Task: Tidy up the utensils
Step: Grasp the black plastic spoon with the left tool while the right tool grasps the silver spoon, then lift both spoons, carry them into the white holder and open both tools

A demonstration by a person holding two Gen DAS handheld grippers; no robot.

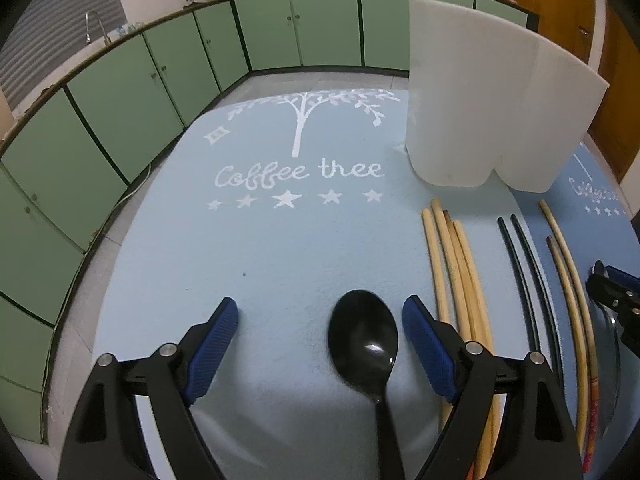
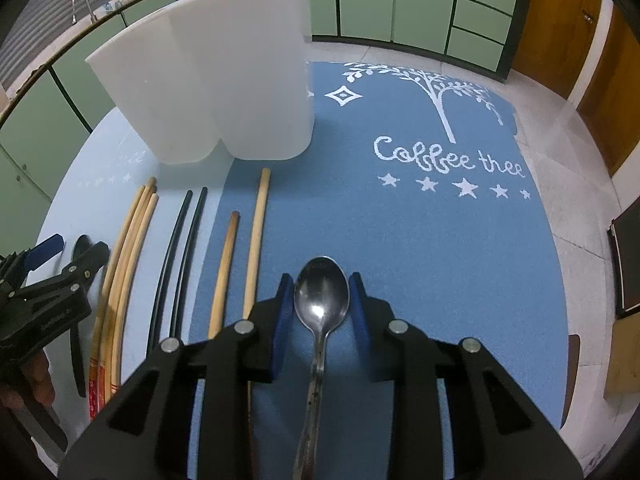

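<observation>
In the left wrist view my left gripper (image 1: 320,328) is open, its blue pads either side of a black spoon (image 1: 366,344) that lies on the light blue mat (image 1: 280,240). In the right wrist view my right gripper (image 2: 319,300) has its pads close around the bowl of a metal spoon (image 2: 320,296) over the darker blue mat (image 2: 420,240); whether they grip it is unclear. A white two-compartment holder (image 1: 488,100) stands at the back and also shows in the right wrist view (image 2: 216,76). Wooden chopsticks (image 1: 456,272) and black chopsticks (image 1: 524,272) lie between the grippers.
Two more wooden chopsticks (image 2: 244,248) lie on the darker mat, left of my right gripper. Green cabinets (image 1: 120,92) run along the far side of the floor. A wooden door (image 2: 576,40) is at the right.
</observation>
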